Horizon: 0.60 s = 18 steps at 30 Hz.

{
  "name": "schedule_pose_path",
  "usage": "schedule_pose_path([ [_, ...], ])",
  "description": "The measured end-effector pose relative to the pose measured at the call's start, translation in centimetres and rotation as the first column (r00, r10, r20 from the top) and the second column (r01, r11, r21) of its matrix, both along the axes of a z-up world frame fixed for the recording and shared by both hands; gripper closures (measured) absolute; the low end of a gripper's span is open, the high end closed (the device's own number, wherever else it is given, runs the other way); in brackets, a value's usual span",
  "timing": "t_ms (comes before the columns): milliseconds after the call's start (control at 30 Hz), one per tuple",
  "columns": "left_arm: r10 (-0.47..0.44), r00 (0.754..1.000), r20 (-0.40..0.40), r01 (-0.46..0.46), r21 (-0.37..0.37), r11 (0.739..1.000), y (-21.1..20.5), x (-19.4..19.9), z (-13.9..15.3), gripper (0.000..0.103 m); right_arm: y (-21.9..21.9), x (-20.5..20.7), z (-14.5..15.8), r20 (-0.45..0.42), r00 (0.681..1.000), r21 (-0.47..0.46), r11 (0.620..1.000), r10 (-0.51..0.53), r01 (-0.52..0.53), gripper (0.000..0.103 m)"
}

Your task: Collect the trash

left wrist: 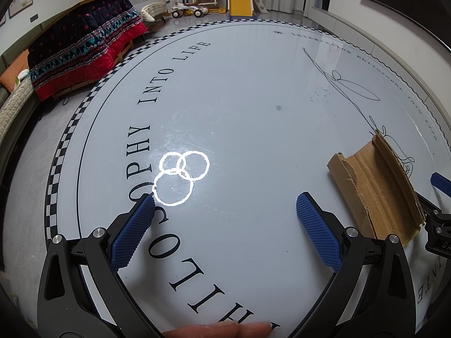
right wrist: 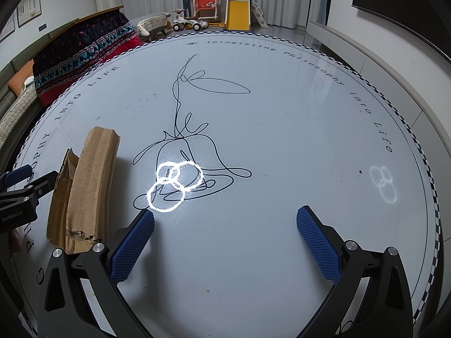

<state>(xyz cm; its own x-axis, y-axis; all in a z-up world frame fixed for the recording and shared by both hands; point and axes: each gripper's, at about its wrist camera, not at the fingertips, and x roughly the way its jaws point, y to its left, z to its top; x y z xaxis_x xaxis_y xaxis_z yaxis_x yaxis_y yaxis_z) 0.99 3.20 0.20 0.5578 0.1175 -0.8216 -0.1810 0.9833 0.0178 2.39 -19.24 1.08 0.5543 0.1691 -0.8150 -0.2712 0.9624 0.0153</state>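
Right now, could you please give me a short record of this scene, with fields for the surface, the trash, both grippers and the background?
surface: round white mat with black lettering, a line drawing and a checkered border
trash: one torn, curved piece of brown corrugated cardboard, lying on the mat between the two grippers
left gripper: open, empty, cardboard to its right
right gripper: open, empty, cardboard to its left
contact: neither gripper touches the cardboard
background: yellow toy slide, patterned dark and red quilt
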Motion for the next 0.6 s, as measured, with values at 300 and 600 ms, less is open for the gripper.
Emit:
schedule_pose_path([
  [300, 0.000, 1.000, 0.000, 0.000, -0.002, 1.000, 0.14, 0.01, -0.09, 0.006, -0.03, -0.04, 0.02, 0.000, 1.000, 0.000, 1.000, 0.000, 0.000, 0.003],
  [600, 0.000, 1.000, 0.000, 0.000, 0.000, 1.000, 0.13, 0.04, -0.11, 0.006, -0.02, -0.11, 0.05, 0.000, 1.000, 0.000, 1.000, 0.000, 0.000, 0.003],
])
